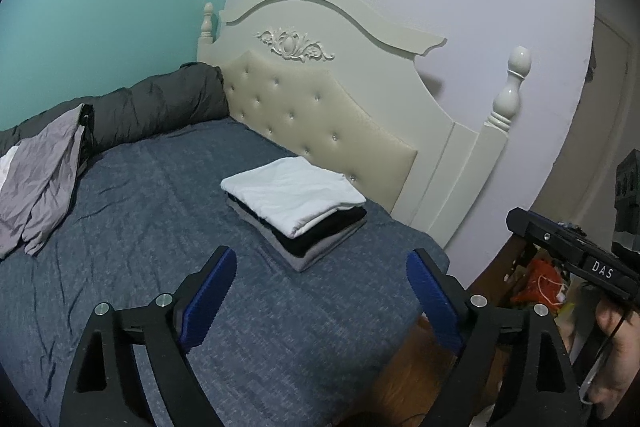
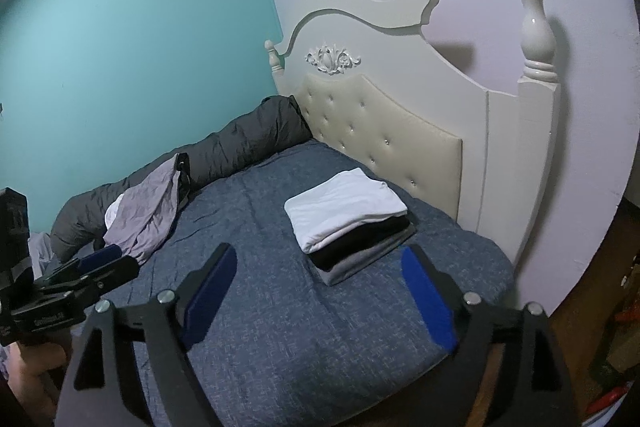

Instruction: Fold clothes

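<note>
A stack of folded clothes lies on the bed near the headboard, white on top, black under it, grey at the bottom. A crumpled lilac garment lies unfolded at the bed's left side. My left gripper hovers over the bed just short of the stack, open, with nothing between its blue pads. My right gripper sits beside it, also open and empty, the stack just beyond its fingertips.
The blue bedcover spreads under both grippers. A dark rolled duvet lines the teal wall. The cream headboard stands behind the stack. Wooden floor and clutter lie off the bed's right edge.
</note>
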### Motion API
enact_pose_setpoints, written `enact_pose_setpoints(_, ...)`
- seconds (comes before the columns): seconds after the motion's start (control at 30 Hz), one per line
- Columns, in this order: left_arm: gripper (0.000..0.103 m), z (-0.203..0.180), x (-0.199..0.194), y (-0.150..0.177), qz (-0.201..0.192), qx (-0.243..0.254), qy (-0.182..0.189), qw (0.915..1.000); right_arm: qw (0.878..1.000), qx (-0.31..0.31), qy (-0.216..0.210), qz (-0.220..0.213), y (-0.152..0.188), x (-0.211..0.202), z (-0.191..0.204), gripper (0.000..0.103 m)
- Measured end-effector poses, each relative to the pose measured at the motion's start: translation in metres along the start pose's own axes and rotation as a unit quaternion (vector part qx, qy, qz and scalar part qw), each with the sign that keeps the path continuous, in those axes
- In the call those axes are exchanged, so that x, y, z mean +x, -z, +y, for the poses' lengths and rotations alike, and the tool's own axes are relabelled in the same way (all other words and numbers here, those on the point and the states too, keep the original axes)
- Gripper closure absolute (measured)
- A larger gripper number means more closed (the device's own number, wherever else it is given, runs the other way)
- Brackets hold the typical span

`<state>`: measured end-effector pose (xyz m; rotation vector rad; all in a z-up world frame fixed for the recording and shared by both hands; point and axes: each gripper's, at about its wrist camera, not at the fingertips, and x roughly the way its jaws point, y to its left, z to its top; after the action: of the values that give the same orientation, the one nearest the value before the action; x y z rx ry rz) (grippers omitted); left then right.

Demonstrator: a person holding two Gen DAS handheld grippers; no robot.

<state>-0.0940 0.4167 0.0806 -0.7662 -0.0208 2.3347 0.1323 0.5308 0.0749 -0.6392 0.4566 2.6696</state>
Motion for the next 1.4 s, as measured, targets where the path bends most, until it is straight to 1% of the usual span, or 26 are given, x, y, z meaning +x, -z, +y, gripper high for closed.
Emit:
enact_pose_setpoints(0.27, 0.004, 0.012, -0.015, 0.012, -0.008, -0.005, -0.008, 0.9999, 1.000, 0.001, 0.000, 0.001, 0.013, -0.005, 0.008, 0.008)
enact_pose_setpoints(0.43, 0.000, 0.015, -0.023, 0.017, -0.008, -0.003, -0.008, 0.9999, 1.000, -0.004, 0.002, -0.002, 0.023, -0.011, 0.016, 0.004)
enact_pose_setpoints(0.53, 0.000, 0.017, -0.027, 0.019, -0.010, -0.002, -0.014, 0.9999, 1.000, -0.007, 0.004, -0.002, 0.027, -0.012, 0.018, 0.003)
enact_pose_setpoints(0.93, 0.000, 0.022, -0.038, 0.029, -0.002, -0.004, -0.019, 0.9998, 1.000, -0.003, 0.017, -0.010, 0.039, -0.027, 0.017, 0.002)
enact_pose_setpoints(1.13, 0.000, 0.023, -0.042, 0.038, -0.001, 0.000, -0.026, 0.9997, 1.000, 0.006, 0.018, -0.011, 0.044, -0.033, 0.014, 0.002)
enact_pose_setpoints(1.4, 0.000, 0.027, -0.047, 0.045, -0.001, 0.003, -0.031, 0.9995, 1.000, 0.001, 0.018, -0.011, 0.050, -0.036, 0.019, 0.002)
